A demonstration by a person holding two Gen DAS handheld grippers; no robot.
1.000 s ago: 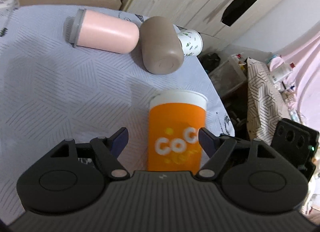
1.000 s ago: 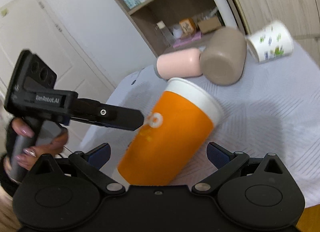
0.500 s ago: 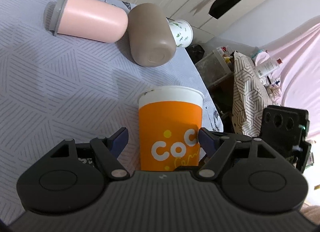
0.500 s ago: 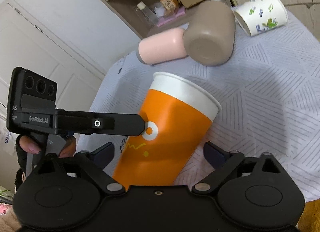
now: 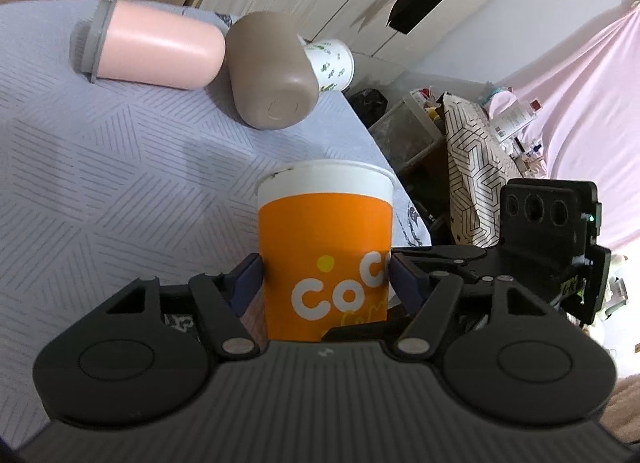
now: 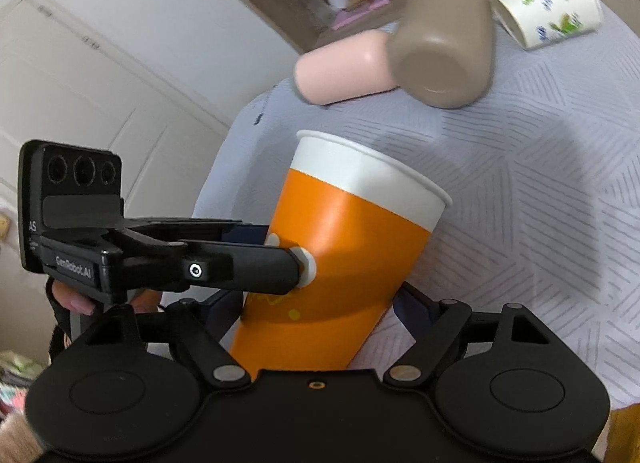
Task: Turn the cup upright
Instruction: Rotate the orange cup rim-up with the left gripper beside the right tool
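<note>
An orange paper cup [image 5: 324,247] with a white rim band and white "CoCo" letters stands rim up on the grey patterned tablecloth [image 5: 100,167]. My left gripper [image 5: 325,277] is shut on its lower body, both pads pressed to its sides. In the right wrist view the cup [image 6: 352,255] leans to the right, and my right gripper [image 6: 320,311] is shut on its lower part. The left gripper's finger [image 6: 240,267] reaches in from the left and touches the cup's side.
A pink tumbler [image 5: 156,49], a brown cup [image 5: 272,75] and a white printed paper cup [image 5: 330,63] lie on their sides at the far end of the table. The table's right edge [image 5: 400,199] is close to the orange cup. Shelves stand behind.
Both grippers have closed from open onto the orange cup. The cup has come more upright in the left wrist view.
</note>
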